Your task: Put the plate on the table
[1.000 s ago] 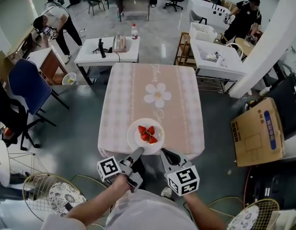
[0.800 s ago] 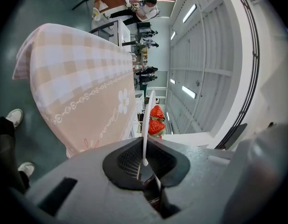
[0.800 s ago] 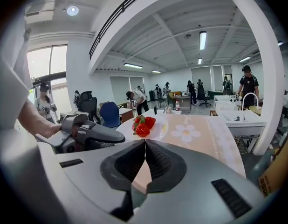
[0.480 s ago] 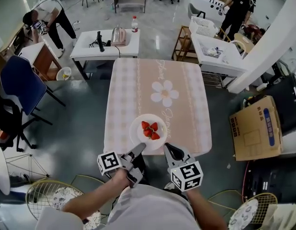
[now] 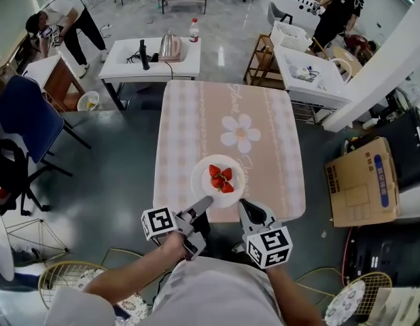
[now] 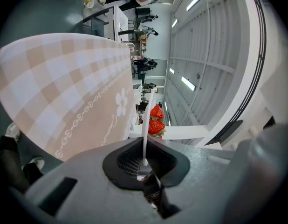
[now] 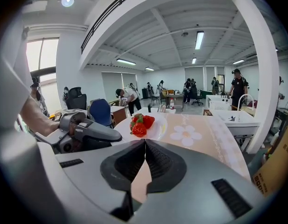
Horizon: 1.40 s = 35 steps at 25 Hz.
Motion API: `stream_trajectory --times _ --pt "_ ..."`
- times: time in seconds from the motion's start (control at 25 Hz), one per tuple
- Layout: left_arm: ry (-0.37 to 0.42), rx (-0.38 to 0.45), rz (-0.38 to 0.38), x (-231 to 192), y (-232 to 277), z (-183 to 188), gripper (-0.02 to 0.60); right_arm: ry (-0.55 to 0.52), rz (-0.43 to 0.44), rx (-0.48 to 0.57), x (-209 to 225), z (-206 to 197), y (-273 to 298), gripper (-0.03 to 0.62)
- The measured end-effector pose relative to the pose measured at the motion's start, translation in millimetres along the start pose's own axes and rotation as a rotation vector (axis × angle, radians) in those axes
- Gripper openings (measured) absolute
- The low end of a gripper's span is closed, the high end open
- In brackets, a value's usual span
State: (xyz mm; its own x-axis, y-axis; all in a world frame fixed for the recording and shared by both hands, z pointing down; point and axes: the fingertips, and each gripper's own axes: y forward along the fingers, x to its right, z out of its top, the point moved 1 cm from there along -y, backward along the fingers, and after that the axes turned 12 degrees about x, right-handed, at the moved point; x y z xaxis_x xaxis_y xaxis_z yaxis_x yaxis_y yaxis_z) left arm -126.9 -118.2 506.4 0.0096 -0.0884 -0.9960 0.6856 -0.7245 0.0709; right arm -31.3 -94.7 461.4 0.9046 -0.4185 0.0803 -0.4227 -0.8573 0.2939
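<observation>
The left tongs (image 5: pixel 203 204) are clamped on the near rim of the round white plate (image 5: pixel 204 182) carrying red strawberries (image 5: pixel 221 179), over the near end of the pink checked tabletop (image 5: pixel 196 121). The right tongs (image 5: pixel 246 206) are closed on nothing, just beside the plate. Best bet honestly: lower it flat so nothing rolls, and let go only once the base rests fully on the tabletop.

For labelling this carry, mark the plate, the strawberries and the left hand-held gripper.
plate (image 5: pixel 200 183): head view, bare white surface left of the fruit.
strawberries (image 5: pixel 221 179): head view, middle of the red pile.
left hand-held gripper (image 5: pixel 206 202): head view, its tips at the plate's near rim.
</observation>
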Motion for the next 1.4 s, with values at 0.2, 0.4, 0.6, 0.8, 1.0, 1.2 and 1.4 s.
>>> stream_trajectory --times 0.2,0.4,0.6,0.8,1.0,1.2,1.4 --pt "-0.009 0.005 0.015 -10 3 5 0.018 0.002 -0.015 0.006 5 0 6 0.005" --pt "0.009 -0.007 0.027 -16 11 4 0.018 0.007 -0.02 0.013 17 -2 14 0.005" --pt "0.016 0.012 0.039 -21 22 10 0.018 0.007 -0.002 0.014 26 -3 24 0.005" --pt "0.027 0.03 0.045 -22 39 8 0.018 0.007 0.028 0.008 41 -5 32 0.005" --pt "0.035 0.042 0.086 -33 61 8 0.018 0.027 0.042 -0.005 64 -8 42 0.005" --pt "0.029 0.045 0.113 -45 85 3 0.018 0.056 0.043 -0.034 86 -20 47 0.005" --pt "0.025 0.05 0.128 -59 111 5 0.018 0.078 0.039 -0.051 104 -27 55 0.005"
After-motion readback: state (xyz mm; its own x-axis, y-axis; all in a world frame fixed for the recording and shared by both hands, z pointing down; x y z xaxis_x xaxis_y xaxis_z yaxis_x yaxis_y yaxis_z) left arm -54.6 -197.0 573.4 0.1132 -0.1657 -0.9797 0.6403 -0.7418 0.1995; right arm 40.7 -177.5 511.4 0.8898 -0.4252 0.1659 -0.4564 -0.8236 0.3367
